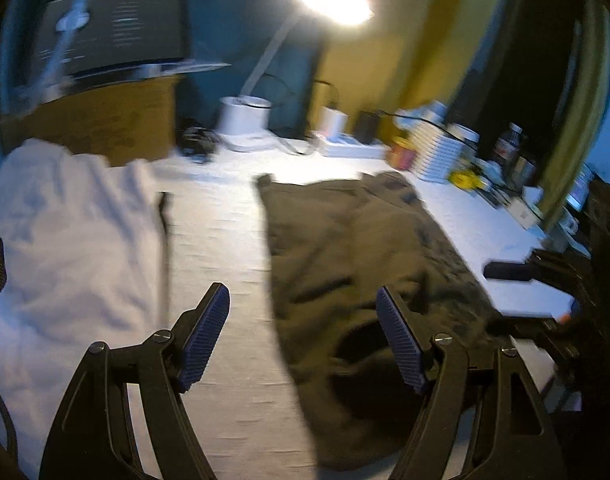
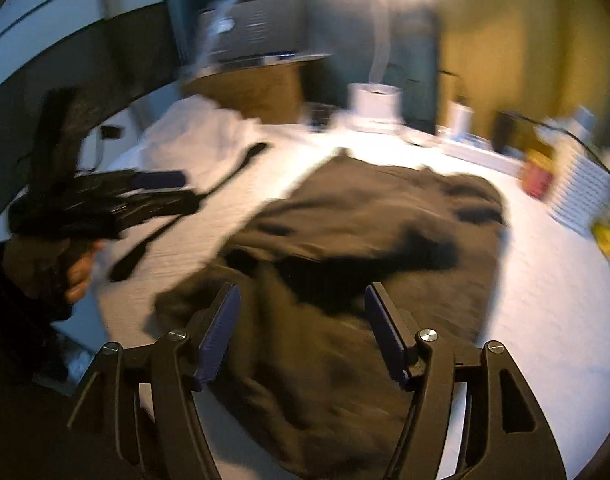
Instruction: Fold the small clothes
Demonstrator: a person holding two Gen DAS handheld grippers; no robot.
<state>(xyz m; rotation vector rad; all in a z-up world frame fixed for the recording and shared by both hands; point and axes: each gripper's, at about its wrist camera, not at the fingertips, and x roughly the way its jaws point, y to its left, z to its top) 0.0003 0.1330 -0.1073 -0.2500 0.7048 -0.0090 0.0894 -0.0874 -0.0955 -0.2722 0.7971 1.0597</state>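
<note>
on the left of the desk [image 1: 221, 216] lay a white garment [image 1: 73, 220], partly folded it seemed, though the view was blurred. the left tool [image 1: 303, 334] stood wide with nothing between its pads. the dark olive garment [image 2: 365, 264] lay rumpled in the middle of the desk. above it the right tool [image 2: 303, 328] was wide too, holding nothing.
</note>
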